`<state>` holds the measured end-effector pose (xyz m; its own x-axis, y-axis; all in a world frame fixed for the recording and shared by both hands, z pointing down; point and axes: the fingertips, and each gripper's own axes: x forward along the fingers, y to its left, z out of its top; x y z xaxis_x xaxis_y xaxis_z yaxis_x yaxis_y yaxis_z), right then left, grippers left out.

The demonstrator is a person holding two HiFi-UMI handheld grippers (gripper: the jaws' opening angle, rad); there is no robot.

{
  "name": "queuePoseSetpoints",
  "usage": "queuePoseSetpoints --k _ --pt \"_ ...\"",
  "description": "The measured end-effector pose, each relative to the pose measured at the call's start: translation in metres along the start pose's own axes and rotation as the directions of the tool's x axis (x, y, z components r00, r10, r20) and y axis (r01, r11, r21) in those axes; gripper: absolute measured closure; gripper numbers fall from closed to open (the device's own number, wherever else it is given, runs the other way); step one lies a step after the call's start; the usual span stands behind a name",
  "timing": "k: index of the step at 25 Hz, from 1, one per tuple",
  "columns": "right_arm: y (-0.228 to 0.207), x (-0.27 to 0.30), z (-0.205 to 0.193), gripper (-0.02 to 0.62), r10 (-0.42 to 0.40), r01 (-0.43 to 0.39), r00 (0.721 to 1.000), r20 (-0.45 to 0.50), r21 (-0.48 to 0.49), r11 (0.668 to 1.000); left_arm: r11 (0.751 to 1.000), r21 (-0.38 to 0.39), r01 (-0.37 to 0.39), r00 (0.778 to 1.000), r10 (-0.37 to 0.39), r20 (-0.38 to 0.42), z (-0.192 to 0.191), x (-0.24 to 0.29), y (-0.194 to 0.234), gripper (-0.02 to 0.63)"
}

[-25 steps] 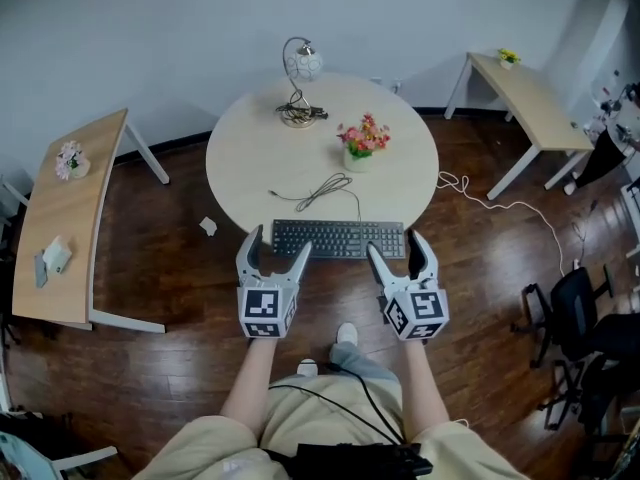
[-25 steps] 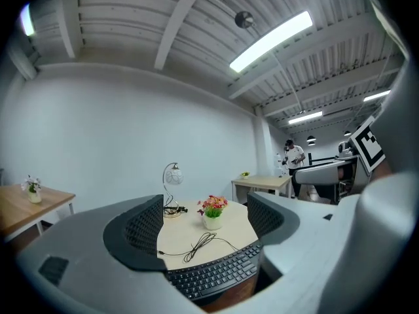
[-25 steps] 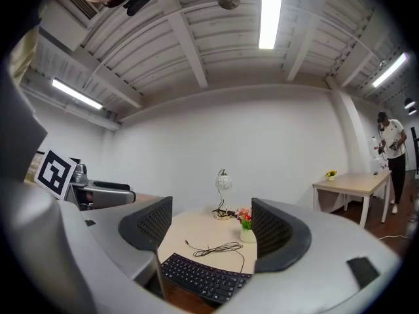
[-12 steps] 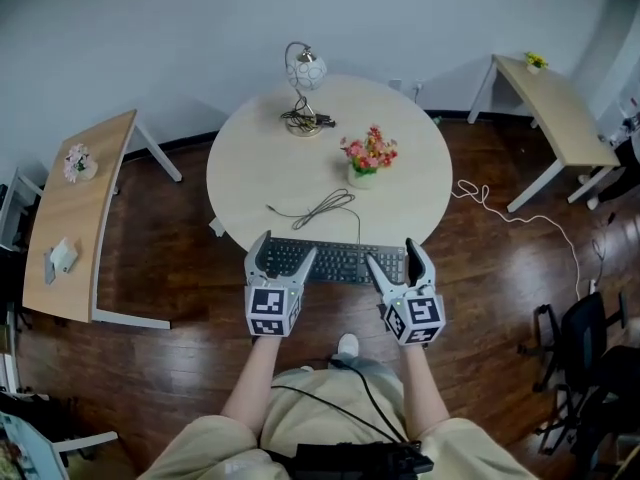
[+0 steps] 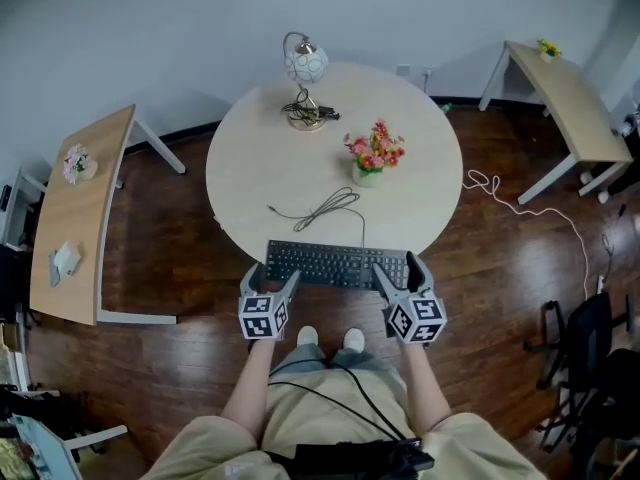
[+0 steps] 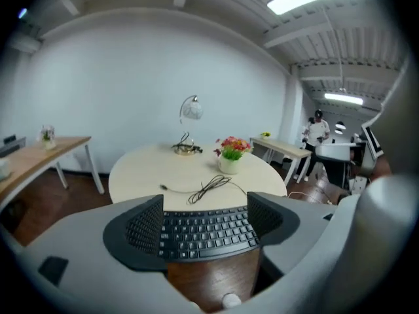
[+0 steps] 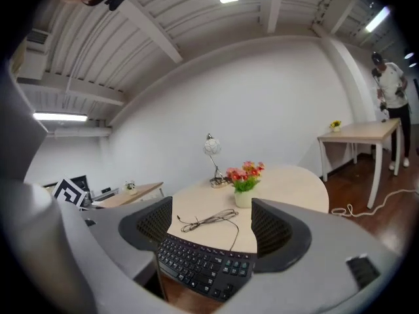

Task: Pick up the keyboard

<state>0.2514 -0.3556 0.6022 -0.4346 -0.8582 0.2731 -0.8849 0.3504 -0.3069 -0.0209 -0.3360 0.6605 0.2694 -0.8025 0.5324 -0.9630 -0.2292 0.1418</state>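
Observation:
A black keyboard lies at the near edge of the round beige table, its cable coiled loosely behind it. My left gripper is open at the keyboard's left end, and in the left gripper view the keyboard shows between the jaws of the left gripper. My right gripper is open at the keyboard's right end. In the right gripper view the keyboard lies low between the jaws of the right gripper. Neither gripper holds anything.
A flower pot and a lamp stand further back on the table. A curved wooden desk is at the left, another desk at the far right. A white cable lies on the dark wood floor. A person stands beyond.
Both grippers have come closer to the keyboard's ends and sit lower in the head view; the table and keyboard now lie nearer to me.

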Motion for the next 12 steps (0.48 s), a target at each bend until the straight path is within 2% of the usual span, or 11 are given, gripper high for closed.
queuePoseSetpoints --k 2,4,5,7,9,10,12 --pt "-0.017 0.002 -0.025 0.210 -0.050 0.054 0.998 -0.049 0.076 0.996 0.987 -0.160 0.004 0.999 -0.011 -0.038 -0.018 0.010 0.016 0.225" --pt "-0.032 -0.003 -0.048 0.210 -0.094 0.106 0.993 -0.077 0.156 0.982 0.951 -0.310 0.007 0.997 -0.030 -0.068 -0.038 0.017 0.031 0.225" --pt "-0.039 -0.006 -0.058 0.210 -0.107 0.121 0.991 -0.080 0.202 0.972 0.923 -0.385 0.002 0.996 -0.038 -0.086 -0.051 0.020 0.039 0.225" --pt "-0.052 -0.013 -0.077 0.210 -0.094 0.110 0.993 -0.065 0.300 0.948 0.843 -0.538 -0.014 0.993 -0.053 -0.108 -0.075 0.027 0.053 0.225" --pt "-0.066 -0.020 -0.103 0.210 -0.085 0.102 0.995 -0.059 0.411 0.906 0.756 -0.655 -0.024 0.992 -0.065 -0.111 -0.097 0.031 0.062 0.236" --pt "-0.075 -0.025 -0.118 0.212 -0.100 0.117 0.993 -0.060 0.478 0.871 0.715 -0.698 -0.029 0.992 -0.066 -0.108 -0.106 0.033 0.066 0.236" --pt "-0.092 -0.034 -0.147 0.210 -0.154 0.161 0.986 -0.065 0.605 0.780 0.632 -0.774 -0.028 0.993 -0.069 -0.093 -0.121 0.038 0.072 0.236"
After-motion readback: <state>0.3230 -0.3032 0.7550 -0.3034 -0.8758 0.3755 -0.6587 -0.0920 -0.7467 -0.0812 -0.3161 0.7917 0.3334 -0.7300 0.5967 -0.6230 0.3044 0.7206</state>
